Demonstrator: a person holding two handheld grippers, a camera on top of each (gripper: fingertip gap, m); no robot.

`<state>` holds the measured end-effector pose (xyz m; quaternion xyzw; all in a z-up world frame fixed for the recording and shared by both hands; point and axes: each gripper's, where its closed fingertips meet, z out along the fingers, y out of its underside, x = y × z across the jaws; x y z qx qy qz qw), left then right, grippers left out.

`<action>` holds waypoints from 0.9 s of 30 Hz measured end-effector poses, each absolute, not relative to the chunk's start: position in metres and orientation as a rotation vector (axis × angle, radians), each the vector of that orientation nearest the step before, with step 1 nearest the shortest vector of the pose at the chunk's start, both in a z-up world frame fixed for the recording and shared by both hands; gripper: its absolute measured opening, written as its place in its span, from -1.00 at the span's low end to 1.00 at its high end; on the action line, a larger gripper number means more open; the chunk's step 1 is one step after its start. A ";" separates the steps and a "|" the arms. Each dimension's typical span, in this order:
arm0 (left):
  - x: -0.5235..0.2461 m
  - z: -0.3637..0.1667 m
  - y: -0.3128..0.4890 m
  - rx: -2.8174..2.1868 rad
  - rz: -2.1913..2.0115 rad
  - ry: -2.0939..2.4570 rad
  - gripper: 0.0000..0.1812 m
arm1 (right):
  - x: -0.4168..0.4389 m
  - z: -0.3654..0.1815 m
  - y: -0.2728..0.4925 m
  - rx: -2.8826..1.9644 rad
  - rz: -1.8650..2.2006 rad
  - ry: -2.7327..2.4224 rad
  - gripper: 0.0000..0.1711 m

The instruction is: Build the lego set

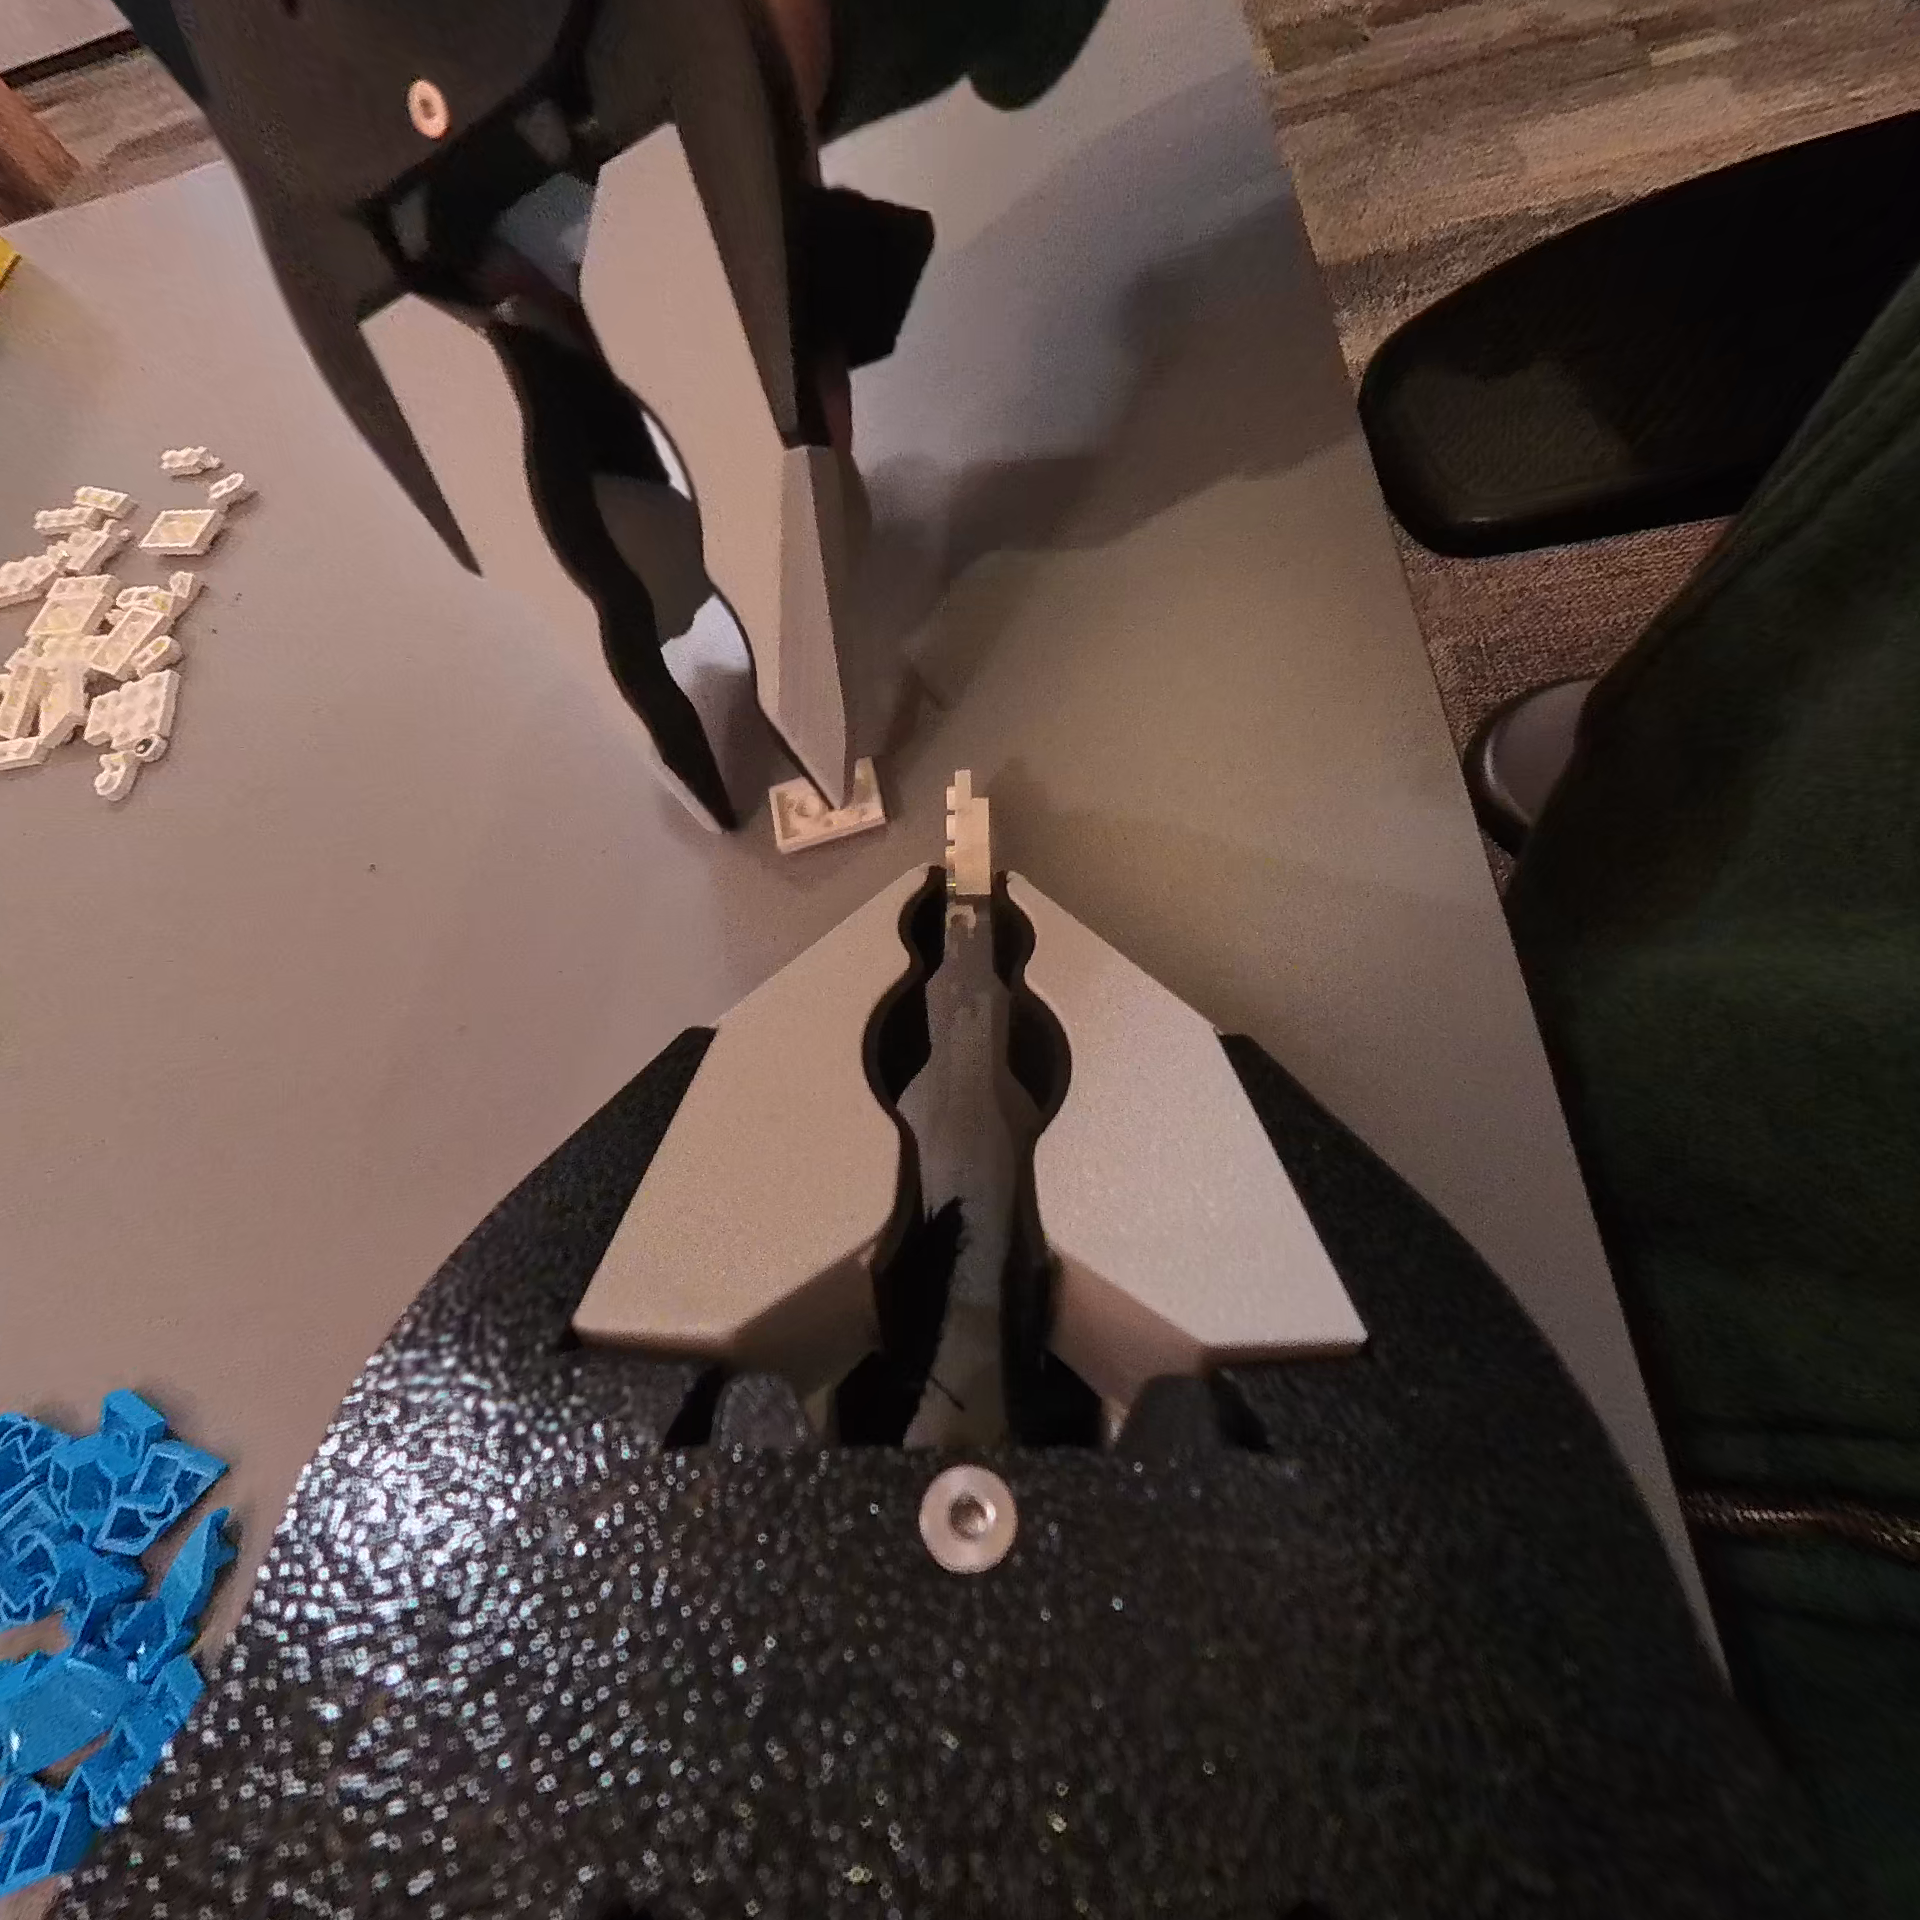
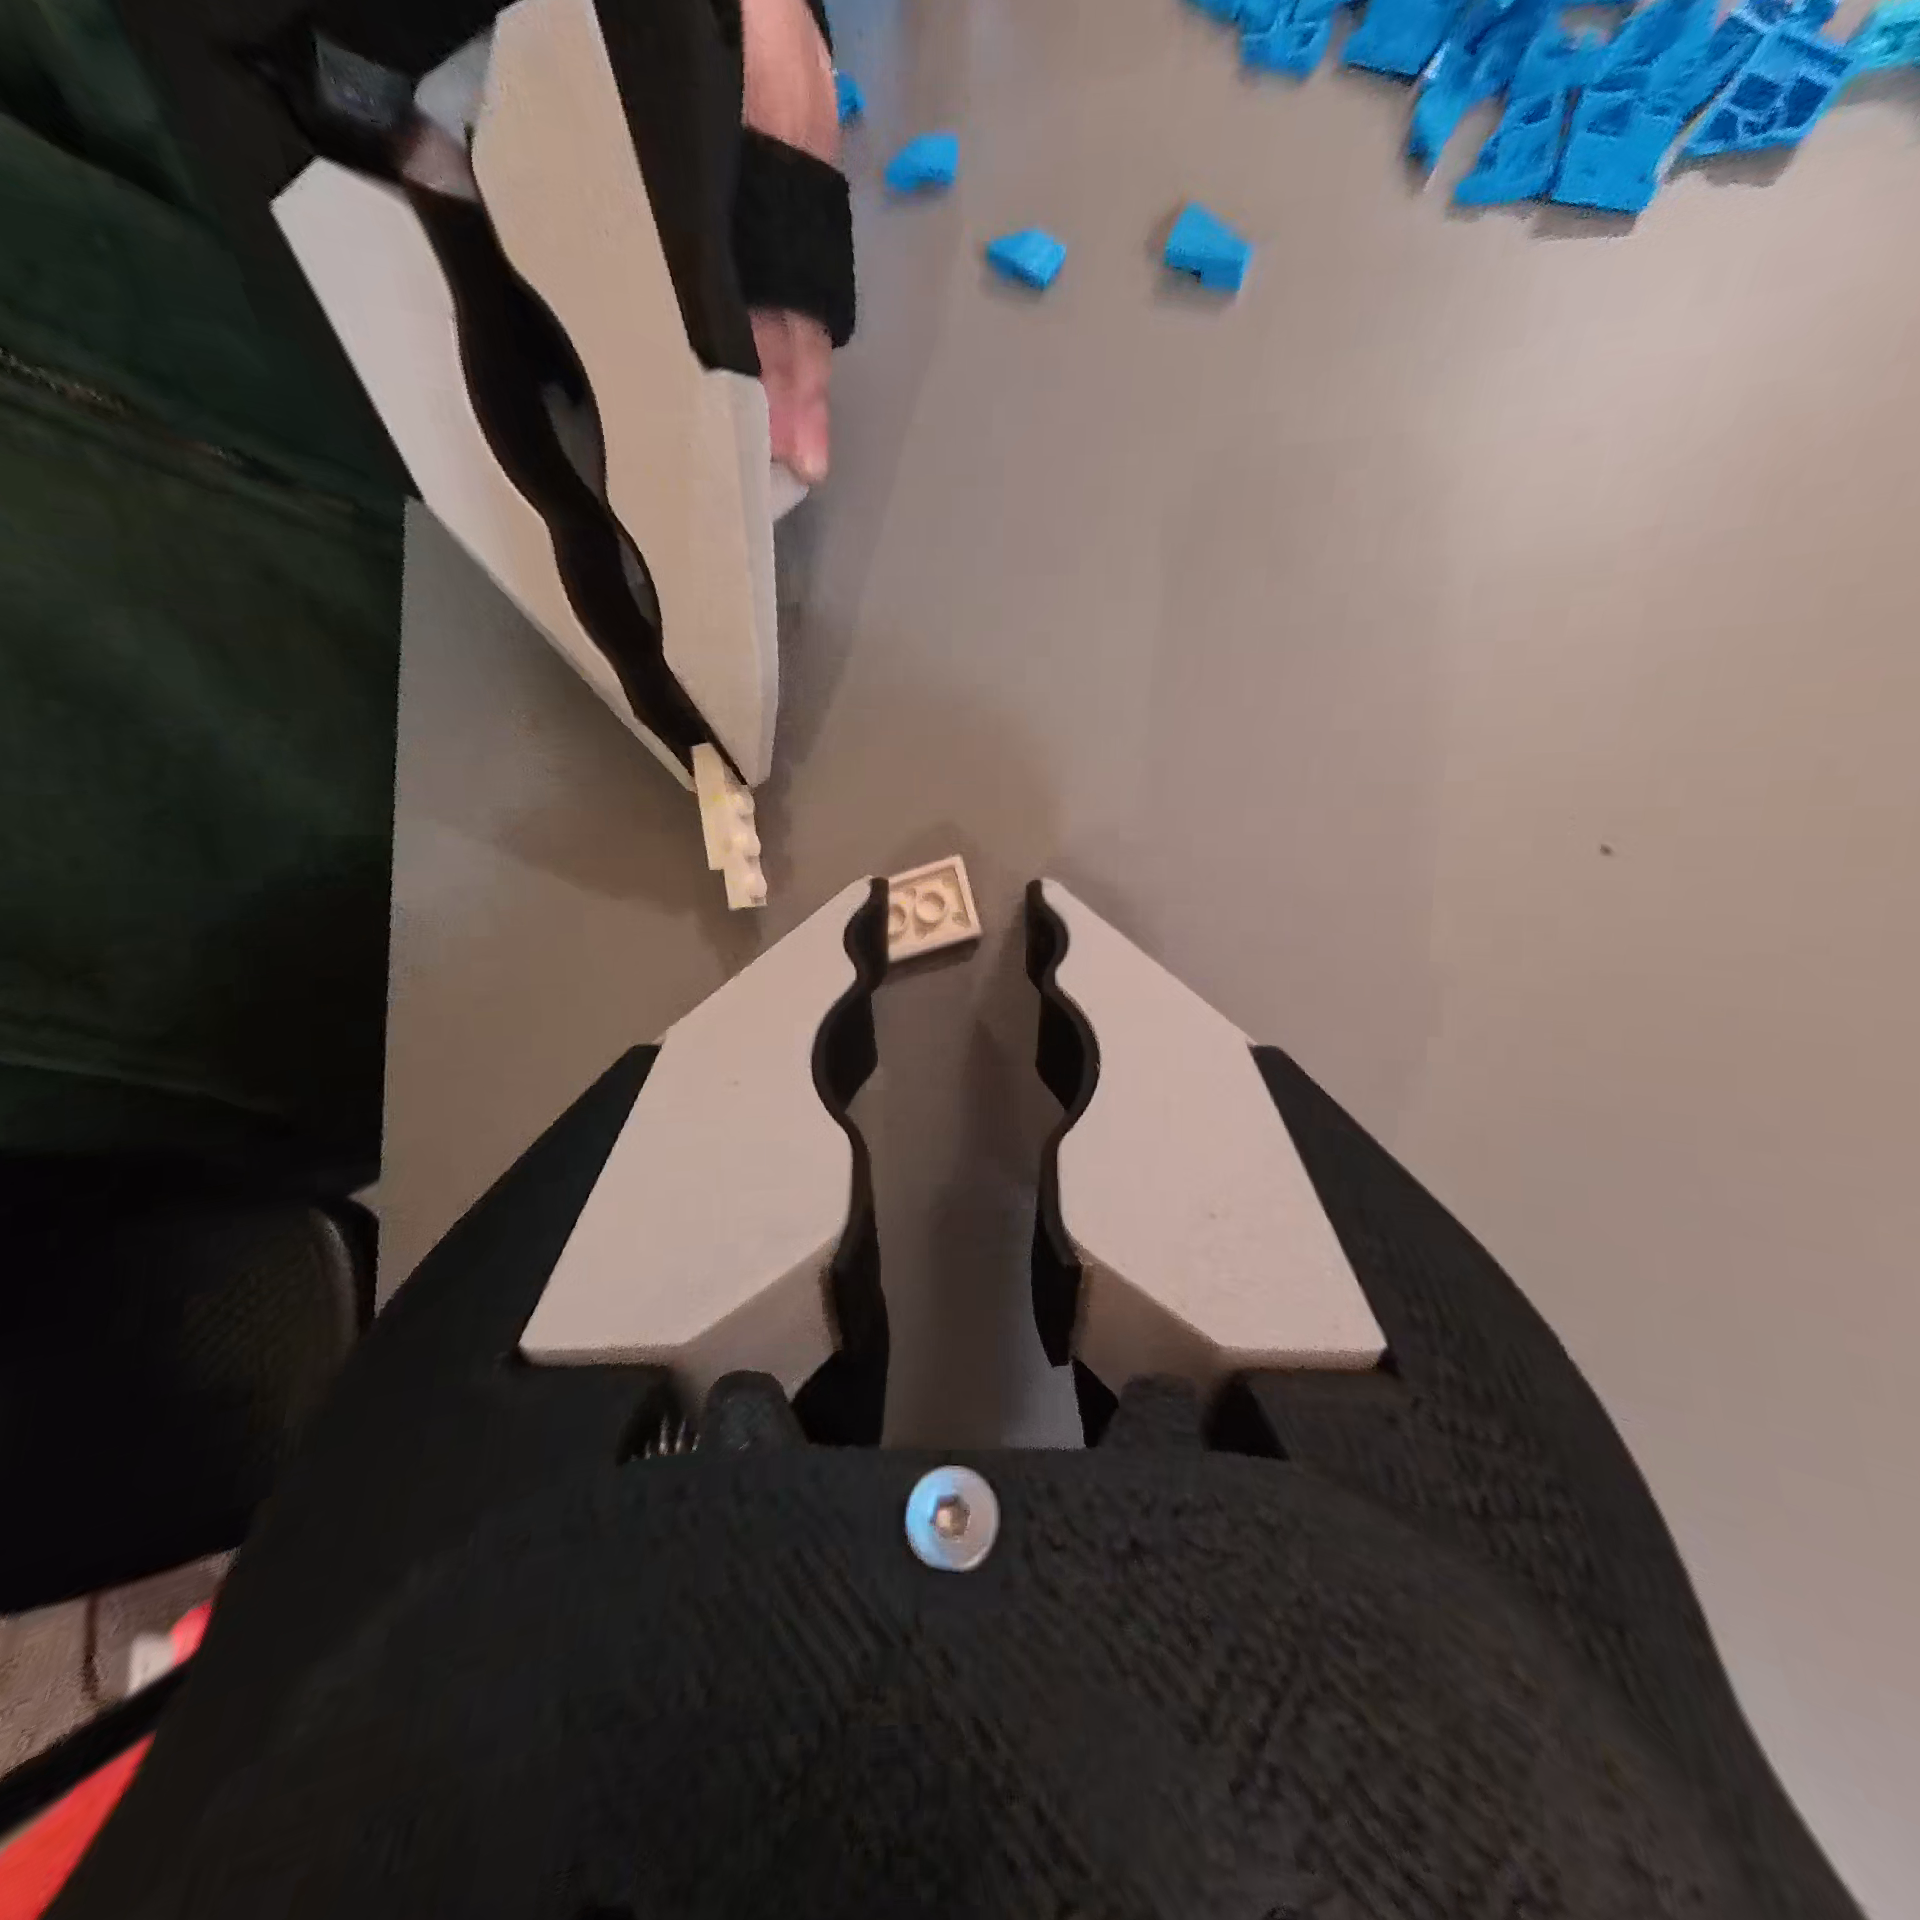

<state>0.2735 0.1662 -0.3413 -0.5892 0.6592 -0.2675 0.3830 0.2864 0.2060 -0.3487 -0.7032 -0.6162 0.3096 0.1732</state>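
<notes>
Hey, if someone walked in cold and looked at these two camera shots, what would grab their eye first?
Probably the two grippers meeting mid-table: the left gripper is shut on a small white stepped lego assembly, while the right gripper stands open over a flat white lego plate lying underside up on the grey table. Next, the bright blue lego heap at the table's near-left, and the white lego pile farther back.

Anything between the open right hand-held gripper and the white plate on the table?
Nothing visible. The white plate lies flat on the grey table right at the right hand-held gripper tips, partly between them. The left hand-held gripper, clamping a white piece, sits beside it.
</notes>
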 end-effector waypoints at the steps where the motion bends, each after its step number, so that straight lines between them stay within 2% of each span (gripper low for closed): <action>1: 0.273 -0.341 0.166 -1.502 -0.680 1.681 -0.94 | 0.286 -0.349 0.205 -2.003 0.858 -1.787 -0.73; 4: 0.273 -0.341 0.167 -1.502 -0.682 1.678 -0.95 | 0.286 -0.351 0.199 -2.004 0.823 -1.878 -0.83; 11: 0.272 -0.340 0.166 -1.493 -0.684 1.677 -0.94 | 0.286 -0.350 0.191 -1.903 0.737 -1.912 -0.90; 21: 0.273 -0.339 0.168 -1.497 -0.681 1.662 -0.94 | 0.282 -0.325 0.210 -1.314 0.209 -1.733 -0.91; 27: 0.273 -0.340 0.168 -1.500 -0.680 1.665 -0.94 | 0.289 -0.333 0.210 -1.059 -0.120 -1.736 -0.90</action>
